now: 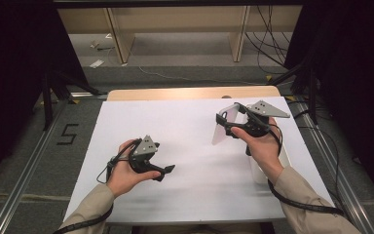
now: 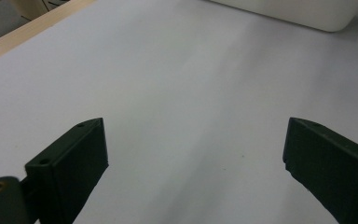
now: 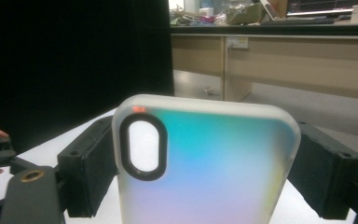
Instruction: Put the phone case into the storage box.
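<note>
The right tongs are clenched on a translucent phone case, which is gripped by its two long edges between the black pads and is lifted clear of the table, over the far right part of the white surface. In the right gripper view the phone case is seen standing upright between the jaws, one pad pressed against each side; its frosted back is tinted with turquoise, violet and a little yellow, and an oval camera cut-out ringed in black is set near its top corner, with a small red mark just above it. In the high view the case is seen tilted, its lower end hanging towards the table. The right hand is wrapped round the gripper body, and a grey three-cornered plate is carried on top. The left tongs are released: in the left gripper view the two black jaws are spread wide with nothing but bare white surface between them. They are held low over the table towards its near left part, well apart from the right tongs, with the left hand closed around the body. A white rounded object is lying on the table beyond the left jaws; what it is cannot be told. A wooden strip runs along the table's far edge.
</note>
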Demonstrator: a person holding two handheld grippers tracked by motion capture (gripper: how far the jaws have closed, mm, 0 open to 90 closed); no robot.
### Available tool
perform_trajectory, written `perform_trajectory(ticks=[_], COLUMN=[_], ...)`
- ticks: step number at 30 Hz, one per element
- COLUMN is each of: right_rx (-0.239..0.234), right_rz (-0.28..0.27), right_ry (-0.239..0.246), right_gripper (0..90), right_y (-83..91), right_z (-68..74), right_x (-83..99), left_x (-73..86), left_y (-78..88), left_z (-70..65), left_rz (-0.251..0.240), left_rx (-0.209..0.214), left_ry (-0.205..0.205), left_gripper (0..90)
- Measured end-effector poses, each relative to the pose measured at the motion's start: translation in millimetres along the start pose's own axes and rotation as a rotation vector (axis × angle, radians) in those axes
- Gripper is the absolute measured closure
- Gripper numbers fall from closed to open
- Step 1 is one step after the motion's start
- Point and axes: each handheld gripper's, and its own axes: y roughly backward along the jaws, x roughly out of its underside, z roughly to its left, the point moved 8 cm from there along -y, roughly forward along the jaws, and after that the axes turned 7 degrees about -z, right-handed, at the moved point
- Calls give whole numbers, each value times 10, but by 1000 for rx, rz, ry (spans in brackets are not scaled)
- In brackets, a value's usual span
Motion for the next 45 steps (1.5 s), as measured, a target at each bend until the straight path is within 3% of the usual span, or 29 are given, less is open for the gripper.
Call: perform_trajectory(ticks=[25,45], right_rx=[110,173], right_rz=[-45,-55], right_ry=[8,4], right_gripper=[176,176], right_y=[159,248], right_z=[-363,-554], right_x=[-205,-275], left_x=[51,49], left_y=[59,58], left_z=[47,48], left_rz=[-1,-7], left_rx=[-20,-20], left_ry=[16,23], left_gripper=[57,52])
